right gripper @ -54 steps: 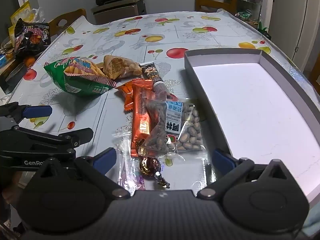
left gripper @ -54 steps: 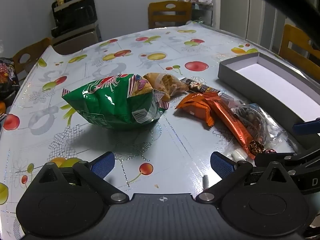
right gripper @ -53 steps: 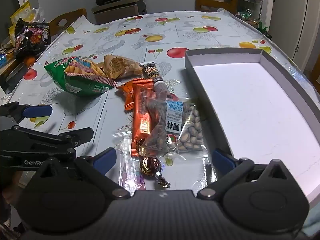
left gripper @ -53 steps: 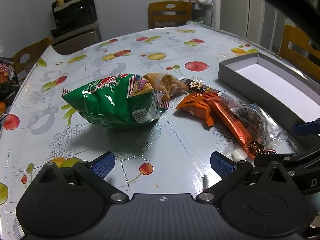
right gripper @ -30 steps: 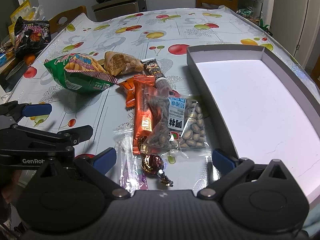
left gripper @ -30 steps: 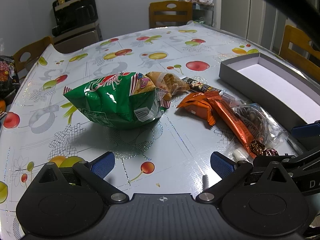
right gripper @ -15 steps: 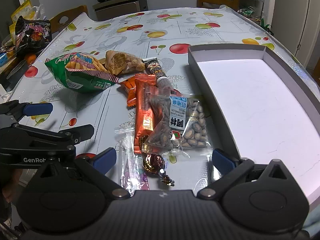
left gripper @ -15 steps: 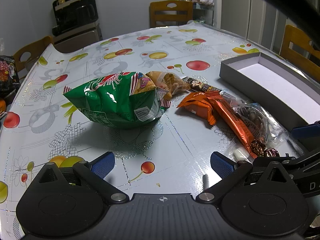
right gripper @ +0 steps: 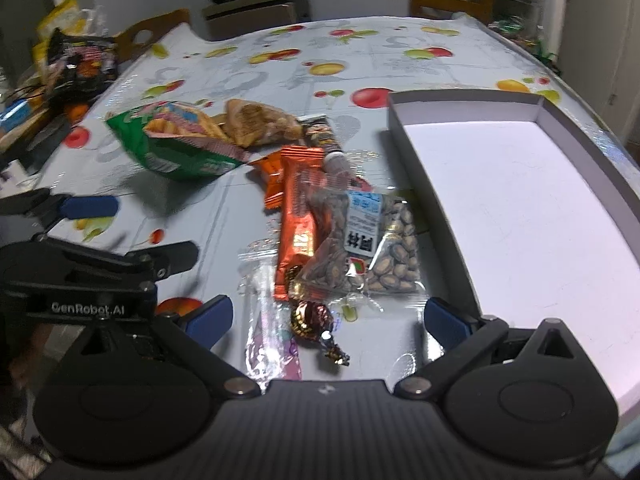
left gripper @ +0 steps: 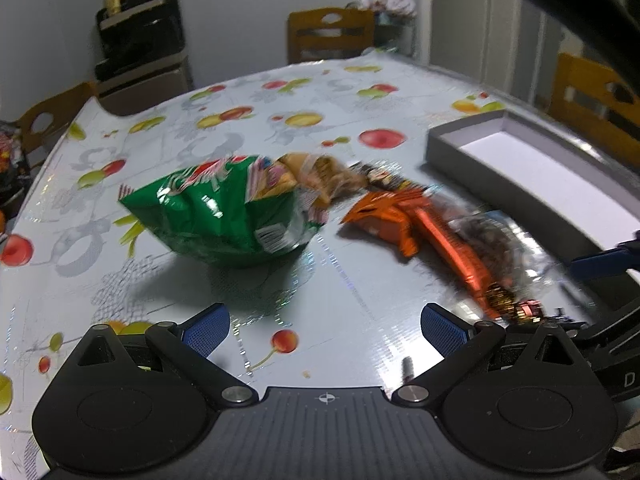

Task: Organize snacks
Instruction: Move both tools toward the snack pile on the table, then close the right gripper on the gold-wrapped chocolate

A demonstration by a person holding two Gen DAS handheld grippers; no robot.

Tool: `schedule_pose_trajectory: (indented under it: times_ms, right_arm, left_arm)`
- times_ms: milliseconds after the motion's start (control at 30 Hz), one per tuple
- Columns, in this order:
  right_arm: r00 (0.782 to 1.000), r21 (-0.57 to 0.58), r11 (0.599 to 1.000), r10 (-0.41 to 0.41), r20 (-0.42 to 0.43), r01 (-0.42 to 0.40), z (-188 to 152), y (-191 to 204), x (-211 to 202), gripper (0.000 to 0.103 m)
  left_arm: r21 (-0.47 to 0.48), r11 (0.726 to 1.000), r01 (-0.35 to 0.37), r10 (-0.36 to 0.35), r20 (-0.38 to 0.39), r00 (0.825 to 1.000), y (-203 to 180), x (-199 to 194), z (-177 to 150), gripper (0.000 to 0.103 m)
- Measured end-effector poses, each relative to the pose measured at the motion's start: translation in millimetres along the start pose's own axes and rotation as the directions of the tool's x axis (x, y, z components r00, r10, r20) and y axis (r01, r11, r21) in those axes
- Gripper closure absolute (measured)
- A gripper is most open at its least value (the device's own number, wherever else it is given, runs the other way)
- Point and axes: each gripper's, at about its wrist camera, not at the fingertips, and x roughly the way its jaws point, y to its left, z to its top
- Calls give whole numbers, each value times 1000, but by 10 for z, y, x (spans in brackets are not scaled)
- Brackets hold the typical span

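Note:
A green chip bag (left gripper: pixel 228 216) lies ahead of my open, empty left gripper (left gripper: pixel 325 326). Right of it are a tan snack pouch (left gripper: pixel 320 176), orange wrappers (left gripper: pixel 404 220) and a clear seed bag (left gripper: pixel 496 236). In the right wrist view the seed bag (right gripper: pixel 360 244), a long orange bar (right gripper: pixel 300 216), a foil candy (right gripper: pixel 312 320) and a clear sleeve (right gripper: pixel 272 336) lie just ahead of my open, empty right gripper (right gripper: pixel 326 316). The grey box (right gripper: pixel 516 100) with a white floor stands to the right. The green bag (right gripper: pixel 176 140) lies far left.
The table has a fruit-print cloth (left gripper: pixel 280 92). Wooden chairs (left gripper: pixel 328 40) stand around it. A dark snack bag (right gripper: pixel 80 64) and clutter sit at the far left edge. The left gripper body (right gripper: pixel 80 272) shows in the right wrist view.
Both grippers have moved forward a little toward the snacks; the views are slightly blurred. Nothing has been gripped and the snacks lie where they were.

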Motion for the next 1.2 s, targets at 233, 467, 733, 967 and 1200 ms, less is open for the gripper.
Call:
schedule_pose_trajectory:
  times_ms: [233, 467, 733, 967, 1200]
  right_arm:
    - [989, 20, 989, 147, -1, -147, -98, -158, -174, 0]
    - [988, -98, 989, 123, 88, -115, -216, -140, -237, 2]
    - [986, -153, 983, 117, 117, -98, -243, -156, -202, 41]
    - [986, -193, 976, 121, 112, -98, -272, -93, -138, 63]
    - [983, -231, 968, 128, 128, -96, -302, -48, -118, 71]
  left_arm:
    - [27, 996, 90, -90, 8, 996, -92, 5, 21, 0]
    - [41, 991, 126, -126, -9, 992, -175, 33, 22, 0]
    - [24, 991, 135, -135, -17, 991, -137, 42, 3, 0]
    - [50, 981, 186, -186, -18, 982, -191, 30, -11, 4]
    - [45, 968, 245, -244, -40, 969, -241, 81, -32, 18]
